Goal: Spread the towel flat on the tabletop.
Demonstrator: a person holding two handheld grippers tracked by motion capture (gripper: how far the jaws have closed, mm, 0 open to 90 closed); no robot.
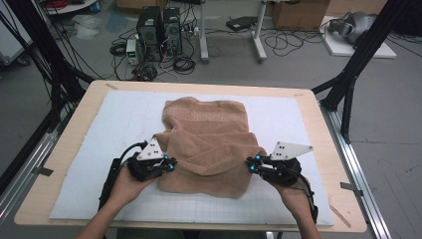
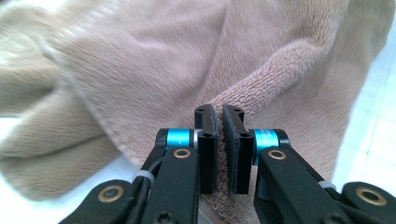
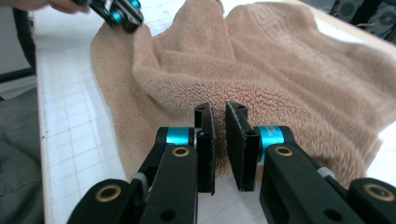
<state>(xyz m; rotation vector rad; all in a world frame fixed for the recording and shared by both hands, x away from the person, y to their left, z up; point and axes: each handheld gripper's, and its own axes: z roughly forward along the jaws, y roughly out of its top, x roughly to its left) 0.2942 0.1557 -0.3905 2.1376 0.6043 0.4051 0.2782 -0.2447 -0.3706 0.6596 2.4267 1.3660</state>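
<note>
A: High view first; the tan towel (image 1: 209, 144) lies partly folded on the white gridded mat (image 1: 89, 149), near the middle of the wooden table (image 1: 45, 184); a folded layer hangs over its near half, and the far part lies flat.

B: And the grippers?

A: The left gripper (image 1: 169, 163) sits at the towel's near left edge, the right gripper (image 1: 252, 166) at its near right edge; each is held by a hand coming in from the bottom.

B: Is the left one gripping?

A: In the left gripper view its jaws stand almost together with a thin fold of the towel's (image 2: 154, 70) edge pinched between the pads; the cloth runs down through the narrow gap.

B: The right one?

A: The right gripper view shows its jaws parted by a slim gap, with the towel's (image 3: 289, 79) looped edge right at the tips; whether cloth is actually caught between them I cannot tell; the left gripper (image 3: 122, 15) shows at the far corner of the towel, touching its edge.
</note>
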